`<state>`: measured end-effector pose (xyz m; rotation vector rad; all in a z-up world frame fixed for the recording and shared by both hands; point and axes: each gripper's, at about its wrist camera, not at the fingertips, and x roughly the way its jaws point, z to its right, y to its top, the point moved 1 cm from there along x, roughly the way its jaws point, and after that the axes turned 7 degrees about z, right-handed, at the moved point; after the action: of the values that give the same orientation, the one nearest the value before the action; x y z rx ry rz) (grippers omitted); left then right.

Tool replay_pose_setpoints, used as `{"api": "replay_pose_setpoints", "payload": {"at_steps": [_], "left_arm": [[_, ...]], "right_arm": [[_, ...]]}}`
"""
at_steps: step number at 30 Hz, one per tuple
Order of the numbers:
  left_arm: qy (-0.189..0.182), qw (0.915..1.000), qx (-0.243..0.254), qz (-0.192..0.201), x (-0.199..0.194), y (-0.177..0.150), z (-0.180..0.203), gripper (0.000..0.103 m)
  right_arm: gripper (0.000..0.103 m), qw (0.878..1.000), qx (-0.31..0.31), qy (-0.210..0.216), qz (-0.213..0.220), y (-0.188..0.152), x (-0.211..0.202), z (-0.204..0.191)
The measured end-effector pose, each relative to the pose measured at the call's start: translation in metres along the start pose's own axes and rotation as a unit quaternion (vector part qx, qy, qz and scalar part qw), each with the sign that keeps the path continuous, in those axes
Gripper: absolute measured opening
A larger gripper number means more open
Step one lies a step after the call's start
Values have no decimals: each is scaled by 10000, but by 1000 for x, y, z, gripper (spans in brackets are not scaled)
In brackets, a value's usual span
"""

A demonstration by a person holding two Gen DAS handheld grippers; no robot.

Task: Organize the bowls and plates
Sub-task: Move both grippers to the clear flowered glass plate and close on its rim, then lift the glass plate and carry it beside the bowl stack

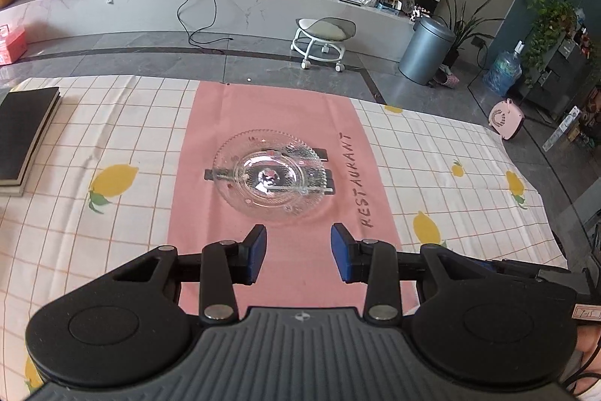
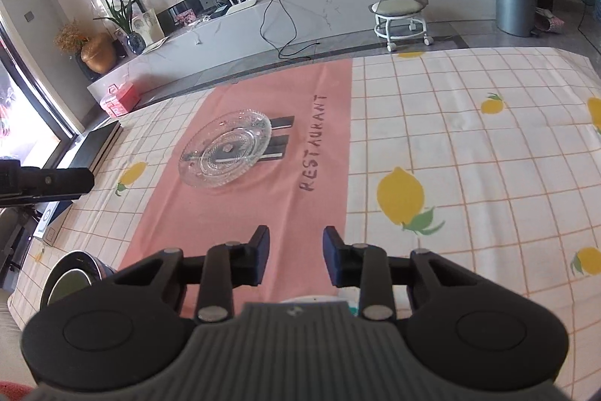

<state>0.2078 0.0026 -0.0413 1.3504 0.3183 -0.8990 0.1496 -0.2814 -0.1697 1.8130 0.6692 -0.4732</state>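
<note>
A clear, round cut-glass plate with a beaded rim [image 1: 269, 172] is sitting near the middle of a pink rectangular placemat printed with the word RESTAURANT [image 1: 285, 250], and it is covering part of the dark cutlery figures printed there. The lettering is running along the mat's right edge, just beside the plate. The mat is lying flat on a white tablecloth with an orange grid and yellow lemons [image 1: 112, 145]. The left gripper [image 1: 298, 252] is hovering above the near part of the mat, short of the plate and not touching it; its blue-padded fingers [image 1: 258, 252] are standing apart with only pink cloth showing between them. The right gripper [image 2: 296, 256] is hanging over the mat's near right edge, well apart from the plate [image 2: 225, 149], and its fingers are likewise spread with nothing between them. In the right wrist view, a dark round bowl with a metal rim [image 2: 73, 279] is resting on the tablecloth at the lower left, partly hidden behind the gripper body, and something pale is peeking out just below the fingers, too hidden to identify. A black-covered book [image 1: 26, 134] is lying at the cloth's far left. Beyond the table, a white wheeled stool [image 1: 323, 38] and a grey cylindrical bin [image 1: 426, 49] are standing on the tiled floor.
</note>
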Motion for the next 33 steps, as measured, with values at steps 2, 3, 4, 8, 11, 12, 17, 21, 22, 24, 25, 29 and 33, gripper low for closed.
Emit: {"api": "replay_pose_setpoints", "payload": {"at_steps": [2,3,4,8,11,12,17,21,22,24,25,29,33], "left_arm": [[-24,10000,11,-64,14,8,-17,43],[-112,9998,-12,-141,23,13,-27,43],[-186,9996,-26,-220,31,17,-34,43],[-90,9993,51,-370,69,25,-59,44],[-168,9983,81,-557,97,25,-73,44],[-186,9980,57,-603,106,25,-79,44],[-284,9969,-490,-544,133,25,-105,51],[-446,9943,-788,-570,149,26,-121,51],[-481,9937,-830,-581,152,25,-123,51],[-581,9930,-845,-594,158,24,-125,51],[-631,9927,-826,-604,161,23,-125,51],[-696,9929,-793,-546,165,22,-125,45],[-771,9916,-862,-577,168,22,-125,30]], "right_arm": [[30,9999,101,77,-112,5,18,-2],[30,9997,150,104,-159,8,27,-3],[30,9995,185,115,-210,10,37,-3],[30,9988,332,79,-343,20,73,-5],[30,9983,425,55,-392,27,98,-7],[30,9979,497,87,-411,29,107,-7],[30,9946,943,159,-415,42,144,-2],[30,9867,1476,445,-510,48,170,3],[30,9865,1488,438,-524,48,174,3],[30,9881,1399,355,-524,50,181,0],[30,9879,1407,370,-541,50,184,0],[30,9851,1550,534,-524,50,191,2],[18,9816,1714,644,-539,48,195,5]]}}
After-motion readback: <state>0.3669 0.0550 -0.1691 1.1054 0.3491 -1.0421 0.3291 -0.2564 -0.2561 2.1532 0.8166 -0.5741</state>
